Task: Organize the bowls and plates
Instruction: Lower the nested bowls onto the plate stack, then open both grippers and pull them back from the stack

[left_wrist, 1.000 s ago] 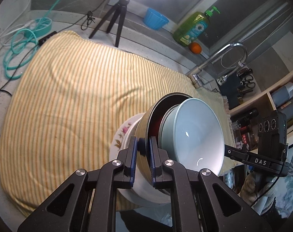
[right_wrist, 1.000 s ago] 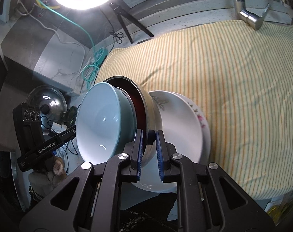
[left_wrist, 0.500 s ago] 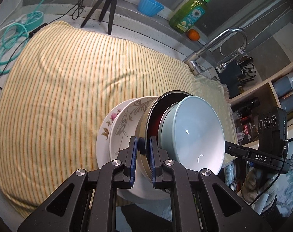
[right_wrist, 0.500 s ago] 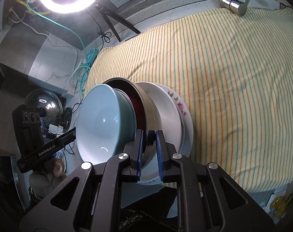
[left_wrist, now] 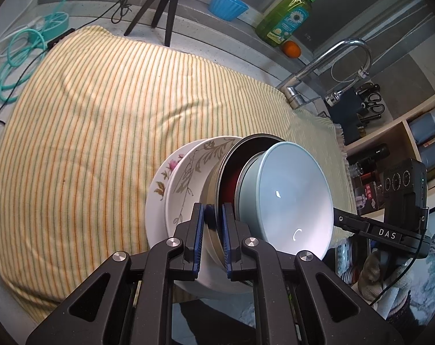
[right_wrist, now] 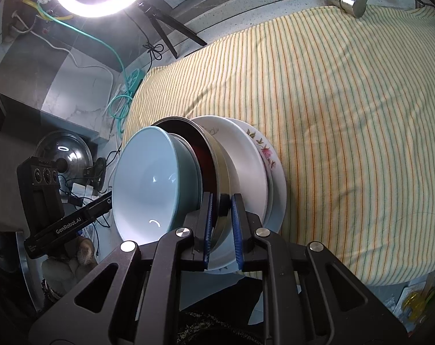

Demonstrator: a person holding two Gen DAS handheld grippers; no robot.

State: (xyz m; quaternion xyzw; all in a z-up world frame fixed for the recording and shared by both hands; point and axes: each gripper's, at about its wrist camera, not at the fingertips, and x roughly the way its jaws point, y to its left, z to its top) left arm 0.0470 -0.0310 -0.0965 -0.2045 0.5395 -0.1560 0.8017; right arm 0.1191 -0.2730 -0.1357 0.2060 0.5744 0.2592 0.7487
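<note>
Fingers [left_wrist: 198,230] of both grippers pinch the metal bowl's rim [left_wrist: 217,184] from opposite sides, blue bowl [left_wrist: 286,198] nested inside.

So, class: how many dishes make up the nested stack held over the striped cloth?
4, though more may hide between: a floral plate outermost, a white leaf-patterned bowl in it, then the steel bowl both grippers clamp, and the pale blue bowl innermost.

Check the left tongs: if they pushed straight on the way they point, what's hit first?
Nothing new: the left tongs are already shut on the rim of the steel bowl. Beyond it, probably the striped cloth, though depth is hard to judge.
</note>
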